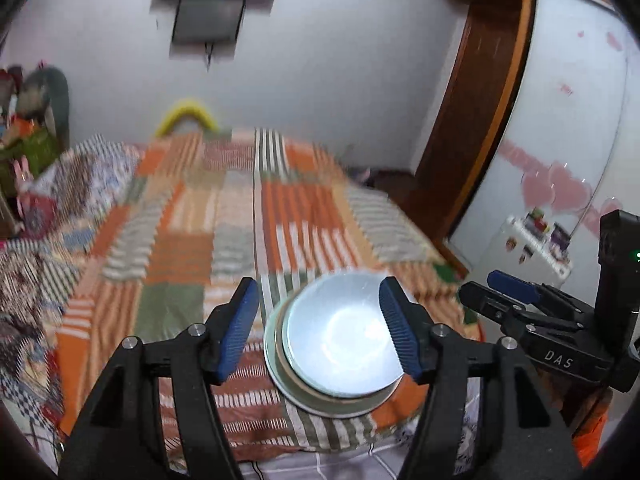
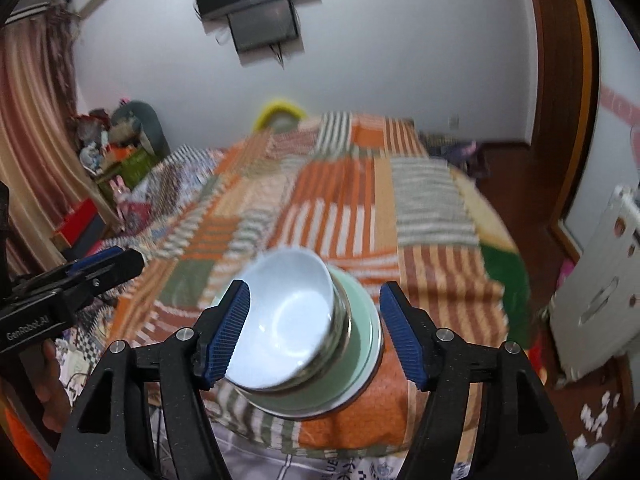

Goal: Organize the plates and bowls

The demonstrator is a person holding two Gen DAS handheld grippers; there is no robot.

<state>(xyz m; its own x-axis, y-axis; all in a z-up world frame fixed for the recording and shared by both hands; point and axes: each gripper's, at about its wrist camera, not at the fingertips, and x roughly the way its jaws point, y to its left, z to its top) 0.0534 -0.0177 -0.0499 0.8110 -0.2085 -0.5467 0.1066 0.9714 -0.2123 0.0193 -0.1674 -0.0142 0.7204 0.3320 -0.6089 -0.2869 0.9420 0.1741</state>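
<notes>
Presently, the stack of bowls (image 2: 288, 320) and plates (image 2: 360, 344) is being carried by the bed (image 2: 340, 200) near its front edge; both the left gripper (image 1: 320, 332) and right gripper (image 2: 316, 328) are being held wide, gripping nothing. Toppling is being risked by soft bedding.

A patchwork blanket (image 1: 248, 216) in orange, green and striped squares covers the bed and fills the middle of both views. At its far end, a yellow curved object (image 1: 188, 114) stands against the white wall (image 1: 320, 60). A dark screen on a bracket (image 2: 256, 4) hangs on this wall near the top of the frame. At the left of the right wrist view there is a striped curtain (image 2: 36, 92) and a pile of toys and boxes (image 2: 116, 144). A brown wooden door frame (image 1: 480, 120) stands on the right.
</notes>
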